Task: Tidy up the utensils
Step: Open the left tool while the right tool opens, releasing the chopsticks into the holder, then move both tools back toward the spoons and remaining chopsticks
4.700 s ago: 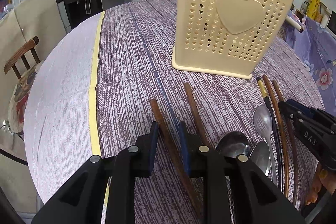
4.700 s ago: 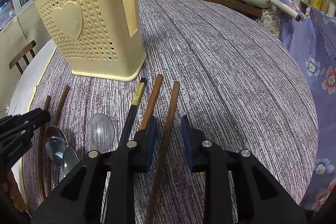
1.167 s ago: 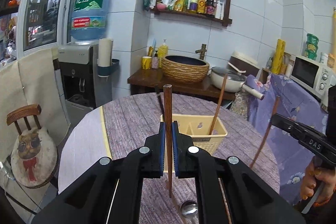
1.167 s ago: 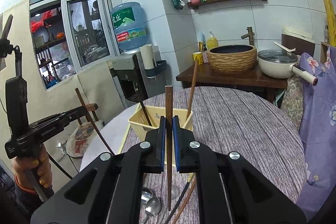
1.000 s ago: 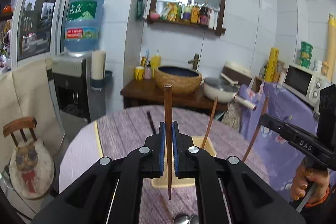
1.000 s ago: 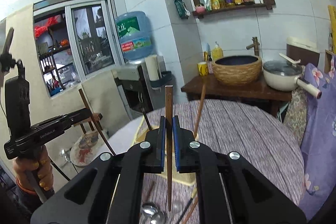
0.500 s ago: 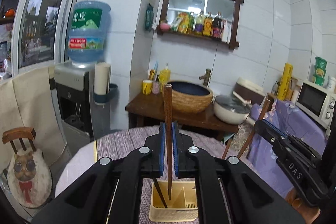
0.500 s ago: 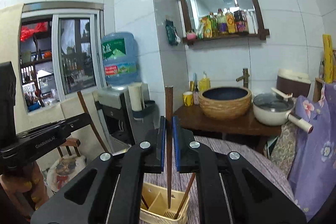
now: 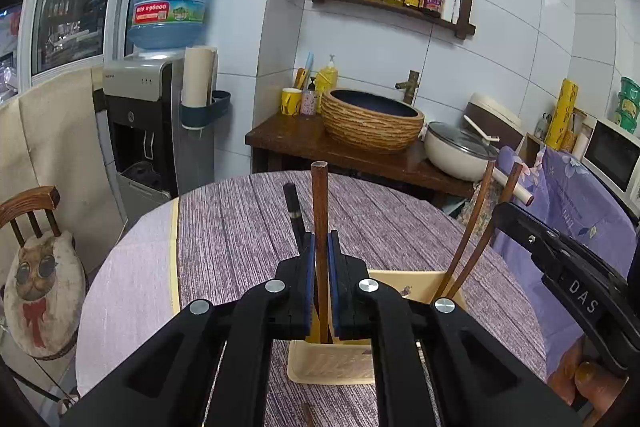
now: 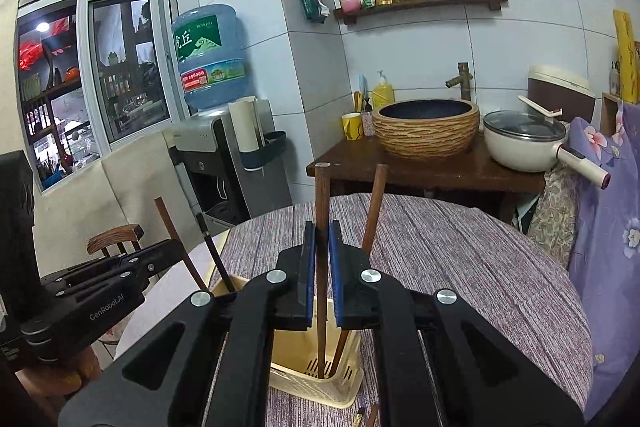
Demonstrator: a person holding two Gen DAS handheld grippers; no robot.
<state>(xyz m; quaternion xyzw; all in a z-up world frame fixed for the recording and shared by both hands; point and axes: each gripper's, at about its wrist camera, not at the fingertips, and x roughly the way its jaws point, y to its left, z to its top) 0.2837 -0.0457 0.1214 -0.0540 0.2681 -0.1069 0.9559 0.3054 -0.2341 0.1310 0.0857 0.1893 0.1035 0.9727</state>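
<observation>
1. the left tool is closed on a brown wooden chopstick, held upright, its lower end dipping into the cream utensil basket that stands on the table.
2. the right tool pinches a second wooden chopstick the same way — its tip reaches the slotted floor of the basket's right compartment.
3. other sticks already lean inside: a brown one beside the right stick, a dark one near the left.
4. each chopstick looks light, stiff and smooth — likely to slide or swivel between flat pads, so a mid-shaft hold, as now, seems best.
5. letting go from low down should keep the sticks from bouncing or tipping the light plastic basket.
</observation>
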